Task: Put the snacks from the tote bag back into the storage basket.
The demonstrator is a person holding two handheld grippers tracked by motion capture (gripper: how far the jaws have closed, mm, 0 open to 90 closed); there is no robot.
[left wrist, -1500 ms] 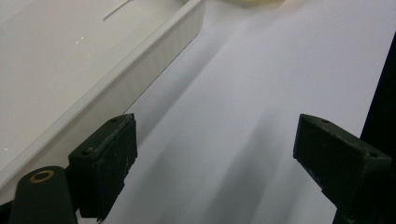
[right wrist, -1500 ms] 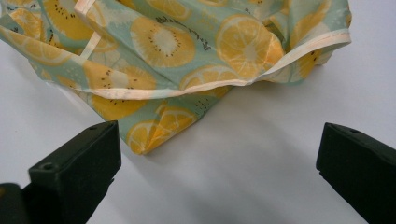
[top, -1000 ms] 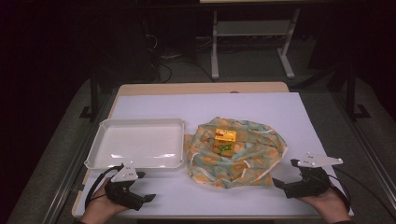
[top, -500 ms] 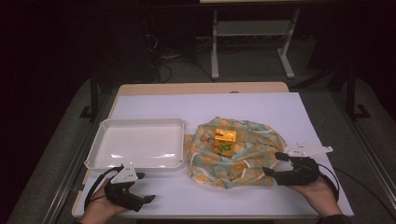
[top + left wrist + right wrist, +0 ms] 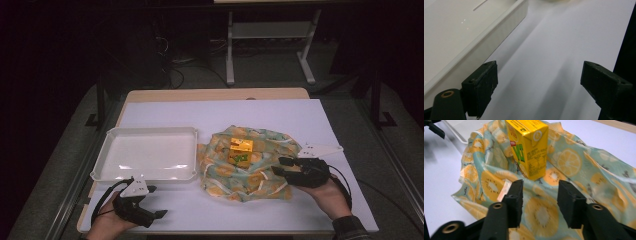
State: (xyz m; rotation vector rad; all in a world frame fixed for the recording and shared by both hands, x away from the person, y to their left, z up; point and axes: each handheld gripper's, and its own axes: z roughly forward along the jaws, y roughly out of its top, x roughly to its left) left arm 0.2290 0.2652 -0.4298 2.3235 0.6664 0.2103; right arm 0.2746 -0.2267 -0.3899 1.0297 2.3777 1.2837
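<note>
High view shows your right gripper [image 5: 282, 167] at the near right edge of the fruit-print cloth [image 5: 245, 165], where a second ago it sat clear of the cloth by the table's right side. Its jaws have just been closing and stand half apart over the cloth, pinching nothing yet. A yellow drink carton [image 5: 241, 151] stands upright on the cloth. Your left gripper [image 5: 155, 201] rests wide open beside the white tray [image 5: 145, 175], unmoved.

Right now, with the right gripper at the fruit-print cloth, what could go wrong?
1. The yellow juice carton stands upright on the fruit-print cloth; pulling the cloth could tip it.
2. The right gripper, its jaws just closing over a fold, may pinch too little fabric and slip.
3. Dragged cloth could bump the white tray beside it.
</note>
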